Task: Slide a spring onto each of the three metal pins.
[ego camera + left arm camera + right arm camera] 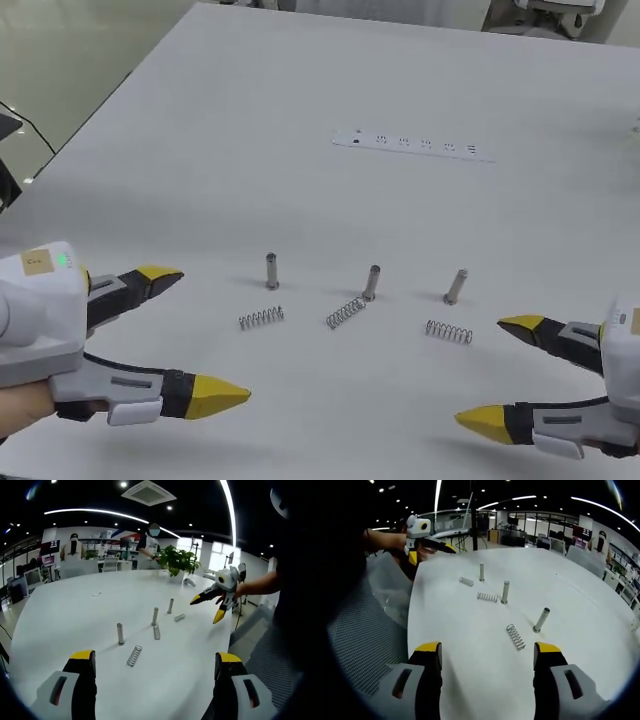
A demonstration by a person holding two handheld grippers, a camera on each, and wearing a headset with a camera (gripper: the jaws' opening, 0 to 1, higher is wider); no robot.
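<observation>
The left gripper [212, 335] and the right gripper [479, 370] hang just over the white surface [200, 150], their backs cut off by the picture's edges. Both have yellow-tipped jaws spread wide, holding nothing. A tan label on the left gripper is too small to read. Past them lie the left spring [261, 318], middle spring [345, 313] and right spring [448, 332]. Just behind each stands the left pin [271, 271], middle pin [372, 283] and right pin [456, 286]. Farther off lies a power strip [412, 145], its marks too tiny to read.
</observation>
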